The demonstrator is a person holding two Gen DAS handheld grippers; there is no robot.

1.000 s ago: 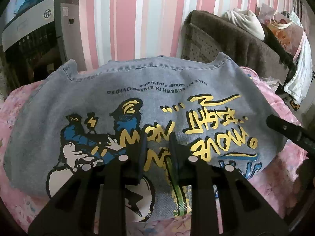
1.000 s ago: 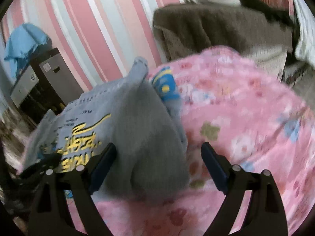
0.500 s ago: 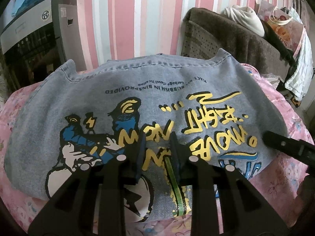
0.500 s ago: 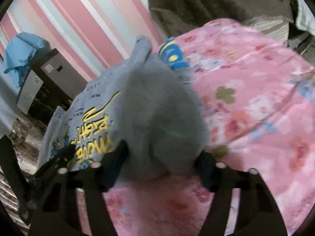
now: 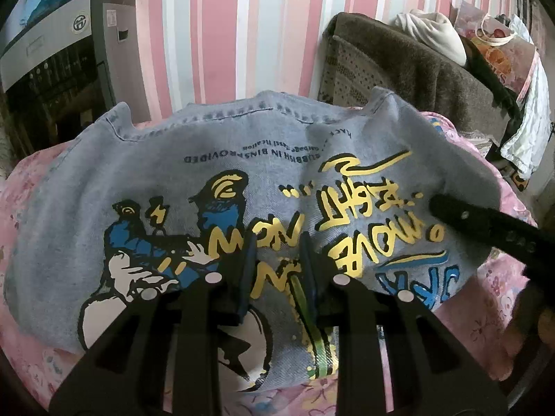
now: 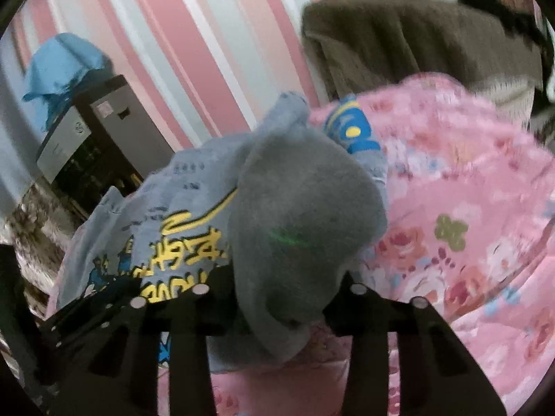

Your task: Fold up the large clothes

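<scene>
A grey-blue denim garment [image 5: 242, 159] with a blue and yellow cartoon print lies spread on a pink floral bedspread [image 5: 496, 277]. My left gripper [image 5: 277, 246] rests on the middle of the print. Its jaws stand only a narrow gap apart, with a ridge of the fabric between them. In the right wrist view my right gripper [image 6: 282, 287] is closing on a bunched grey fold at the garment's [image 6: 305, 215] right edge. The cloth fills the gap between its fingers. One finger of that gripper [image 5: 468, 218] shows in the left wrist view, where the edge is lifted.
A grey tower appliance [image 5: 62, 52] with a blue cloth [image 6: 62, 66] on top stands at the back left against the pink striped wall. A brown blanket-covered piece of furniture [image 5: 416, 69], piled with clothes and bags, stands at the back right. Bedspread [image 6: 468, 225] lies bare to the right.
My right gripper slid onto the garment's right edge and its jaws narrowed around the grey fold, which rose and bunched. The left gripper stayed where it was.
</scene>
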